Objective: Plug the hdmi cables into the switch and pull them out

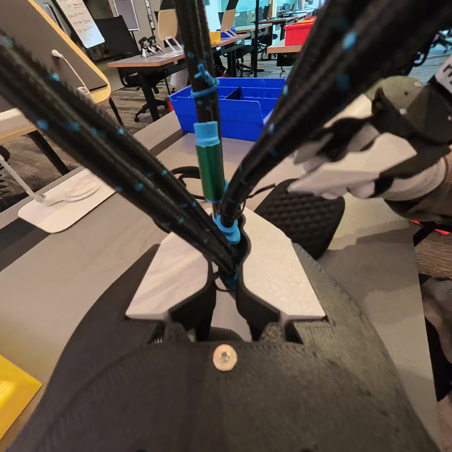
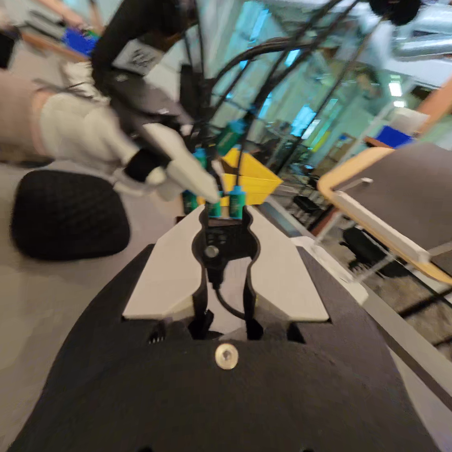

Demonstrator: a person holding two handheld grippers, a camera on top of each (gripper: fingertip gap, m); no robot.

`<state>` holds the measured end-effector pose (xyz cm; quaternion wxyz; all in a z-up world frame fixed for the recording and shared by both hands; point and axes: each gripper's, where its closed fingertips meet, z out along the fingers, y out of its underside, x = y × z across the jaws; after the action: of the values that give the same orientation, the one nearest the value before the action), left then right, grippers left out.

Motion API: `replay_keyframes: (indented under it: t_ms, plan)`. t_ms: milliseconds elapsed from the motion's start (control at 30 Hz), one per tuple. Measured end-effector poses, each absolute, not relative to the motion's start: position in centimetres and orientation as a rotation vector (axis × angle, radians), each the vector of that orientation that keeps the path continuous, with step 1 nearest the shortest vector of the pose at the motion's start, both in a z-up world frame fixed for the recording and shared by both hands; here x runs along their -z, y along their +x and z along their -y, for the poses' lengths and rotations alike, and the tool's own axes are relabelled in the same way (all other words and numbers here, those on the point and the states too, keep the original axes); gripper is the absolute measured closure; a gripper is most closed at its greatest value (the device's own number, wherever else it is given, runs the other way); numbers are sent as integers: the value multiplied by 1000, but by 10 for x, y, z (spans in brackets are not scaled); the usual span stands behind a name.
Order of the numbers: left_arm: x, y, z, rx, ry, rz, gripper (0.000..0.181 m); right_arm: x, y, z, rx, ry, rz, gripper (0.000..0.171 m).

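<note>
Left tongs [image 1: 226, 247] pinch cables [image 1: 117, 156], right tongs [image 2: 223, 220] pinch switch [image 2: 220, 238] (blue bin [image 1: 242, 110] beyond).

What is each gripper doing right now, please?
Left gripper: shut on the bundle of black cables.
Right gripper: shut on the black switch.

I'm in an open-plan office or lab: rows of desks [image 1: 146, 62] and rolling chairs [image 1: 149, 107] fill the upper frame, a whiteboard [image 1: 80, 22] upper left, storage bins [image 1: 299, 31] upper right.

Blue bin [image 1: 242, 110], black cushion [image 2: 66, 212]
</note>
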<state>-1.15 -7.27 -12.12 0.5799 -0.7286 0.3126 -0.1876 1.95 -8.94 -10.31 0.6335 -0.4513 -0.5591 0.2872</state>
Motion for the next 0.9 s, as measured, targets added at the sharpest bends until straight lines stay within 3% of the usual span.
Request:
replay_keyframes:
  t_ms: [100,167,467,633,700,900]
  plan:
    - [122,-5,68,460,-1697,-763,167,94,34,66,-642,-1110,1175,113]
    - [121,2,67,479,-1689,-791,167,95,33,65,-685,-1139,1182,102]
    - [137,49,72,344,-1672,-1100,166,72,-3,89,-898,-1186,1346,84]
    - [149,59,80,318,-1685,-1196,165,89,-10,122,-987,-1074,1608,143]
    - [152,58,82,312,-1682,-1222,165,91,-10,126,-965,-1030,1618,157]
    - [136,57,82,360,-1687,-1095,160,79,-4,125,-997,-962,1561,163]
